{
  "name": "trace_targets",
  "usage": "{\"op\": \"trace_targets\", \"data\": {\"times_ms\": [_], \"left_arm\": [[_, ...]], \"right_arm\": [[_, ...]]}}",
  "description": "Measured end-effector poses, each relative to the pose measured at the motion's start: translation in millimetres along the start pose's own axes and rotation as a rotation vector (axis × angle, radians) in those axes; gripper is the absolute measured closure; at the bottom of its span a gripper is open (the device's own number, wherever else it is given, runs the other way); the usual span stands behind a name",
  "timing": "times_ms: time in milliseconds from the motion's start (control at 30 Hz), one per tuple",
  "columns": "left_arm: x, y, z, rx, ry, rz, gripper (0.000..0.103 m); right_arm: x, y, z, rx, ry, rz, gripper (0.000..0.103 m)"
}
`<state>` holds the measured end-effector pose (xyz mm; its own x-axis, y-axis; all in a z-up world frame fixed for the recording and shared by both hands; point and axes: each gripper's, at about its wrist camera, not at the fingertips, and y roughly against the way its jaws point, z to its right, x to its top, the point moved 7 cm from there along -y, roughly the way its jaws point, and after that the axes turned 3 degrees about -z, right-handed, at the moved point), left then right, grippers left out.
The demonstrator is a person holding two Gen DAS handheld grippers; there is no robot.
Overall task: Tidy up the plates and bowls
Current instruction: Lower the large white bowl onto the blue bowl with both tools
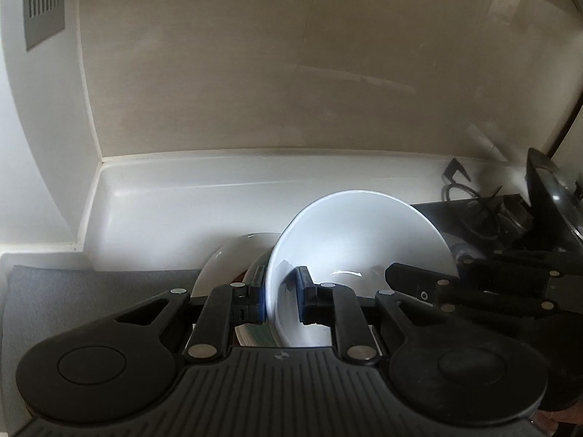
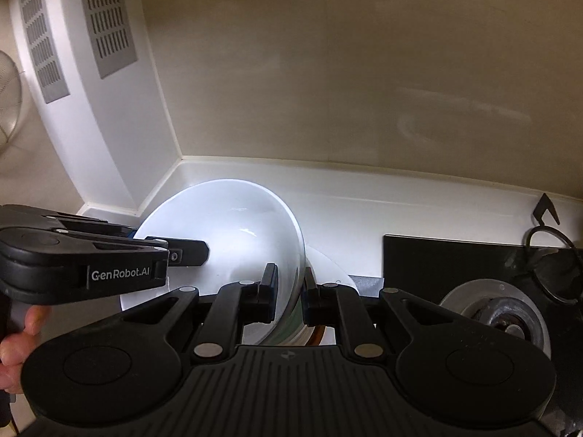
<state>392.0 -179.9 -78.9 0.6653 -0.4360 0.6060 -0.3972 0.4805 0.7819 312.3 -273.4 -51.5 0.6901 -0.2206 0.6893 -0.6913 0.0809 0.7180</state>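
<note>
Both grippers are clamped on the rim of the same white bowl (image 1: 359, 251), from opposite sides. The left gripper (image 1: 280, 296) has one blue-padded finger inside the wall and one outside it; the right gripper (image 2: 289, 291) bites the opposite edge the same way. The bowl hangs between the two hands, tilted so that its mouth faces partly toward the left wrist camera. In the right wrist view the left gripper's finger reaches into the bowl from the left side, so neither hand is nearer: each holds an edge.

Just beneath and behind the bowl sits more white crockery (image 1: 233, 255), seemingly a stack of plates or bowls, though what exactly it is cannot be told. Any lowering looks to go straight down onto that stack, with both rims kept level.

Under it lies a grey mat (image 1: 91, 291) on a white counter (image 1: 189, 204). To the right is a black glass hob (image 2: 455, 258) with a burner (image 2: 499, 317). Beyond rises a beige wall (image 1: 291, 73), with grey vent grilles (image 2: 107, 18) on the left.
</note>
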Motion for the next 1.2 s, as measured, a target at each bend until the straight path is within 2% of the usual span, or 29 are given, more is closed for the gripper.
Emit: {"op": "trace_targets", "data": {"times_ms": [300,633,1200], "left_arm": [[-3,-25,-3,0.019,-0.013,-0.053,0.086],[-9,-37,-6,0.033,-0.034,-0.076,0.086],[-13,-45,-7,0.047,-0.058,-0.081,0.087]], "right_arm": [[-1,-29,7,-0.005,-0.01,-0.038,0.09],[-8,-45,8,-0.009,-0.003,-0.063,0.09],[-12,-49,5,-0.065,0.063,-0.035,0.091]]}}
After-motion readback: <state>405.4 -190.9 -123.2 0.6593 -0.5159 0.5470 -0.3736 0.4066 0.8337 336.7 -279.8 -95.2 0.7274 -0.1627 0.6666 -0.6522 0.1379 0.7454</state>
